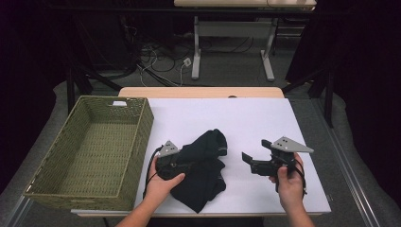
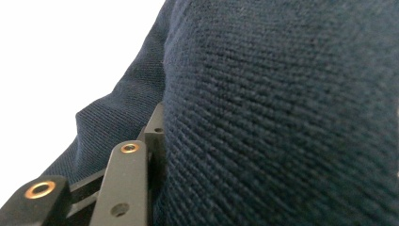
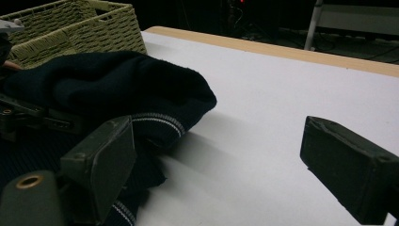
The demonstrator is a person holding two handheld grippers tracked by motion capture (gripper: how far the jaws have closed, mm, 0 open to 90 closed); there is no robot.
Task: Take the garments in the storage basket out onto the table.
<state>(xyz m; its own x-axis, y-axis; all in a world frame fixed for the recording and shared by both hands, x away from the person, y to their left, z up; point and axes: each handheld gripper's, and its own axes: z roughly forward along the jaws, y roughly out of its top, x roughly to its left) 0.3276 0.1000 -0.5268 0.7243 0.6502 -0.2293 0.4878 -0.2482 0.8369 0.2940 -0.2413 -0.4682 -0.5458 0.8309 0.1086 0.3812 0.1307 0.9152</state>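
One wicker basket (image 1: 94, 146) sits just left of the dark garment (image 1: 203, 165).

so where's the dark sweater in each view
high view: dark sweater lies crumpled near the front edge of the white table, right of the basket.
left gripper view: it fills the right and centre.
right gripper view: it lies at left.
shared landmark: the white table top.

Dark garments: one, a navy knitted garment (image 1: 203, 165) with thin white stripes at the cuff
Woven baskets: one, a green wicker basket (image 1: 142, 124)
Grippers: two, left gripper (image 1: 174, 166) and right gripper (image 1: 247, 157)
Tables: one white table (image 1: 246, 118)
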